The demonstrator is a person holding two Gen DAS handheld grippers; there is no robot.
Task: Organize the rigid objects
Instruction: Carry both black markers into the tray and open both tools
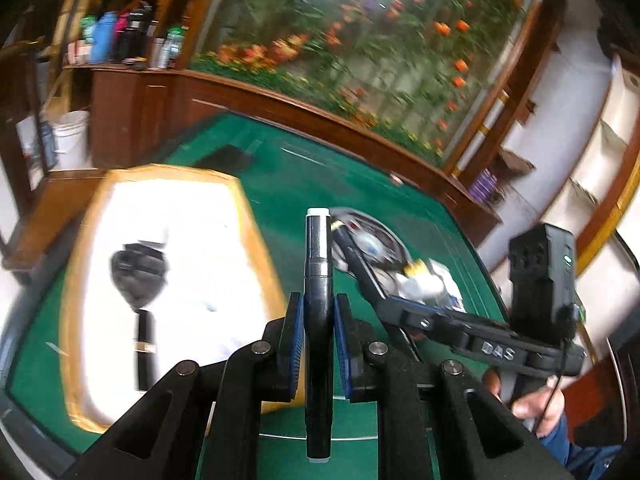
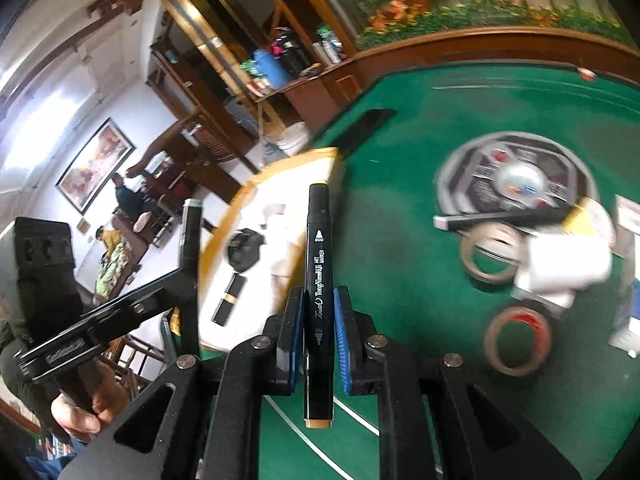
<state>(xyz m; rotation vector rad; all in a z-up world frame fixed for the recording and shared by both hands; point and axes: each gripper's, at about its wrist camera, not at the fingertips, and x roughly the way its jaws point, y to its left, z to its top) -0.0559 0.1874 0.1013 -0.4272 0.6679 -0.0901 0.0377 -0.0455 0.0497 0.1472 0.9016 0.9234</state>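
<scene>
My left gripper is shut on a black marker with a grey-white cap, held upright above the green table. My right gripper is shut on a black art marker with tan ends. The right gripper also shows in the left wrist view, over a pile of objects. The left gripper and its marker show in the right wrist view. A white tray with a yellow rim lies to the left and holds a black round object and a black bar.
A round black-and-grey disc, tape rolls, a white object and small boxes lie on the table's right side. A black strip lies at the far edge. A wooden counter runs behind.
</scene>
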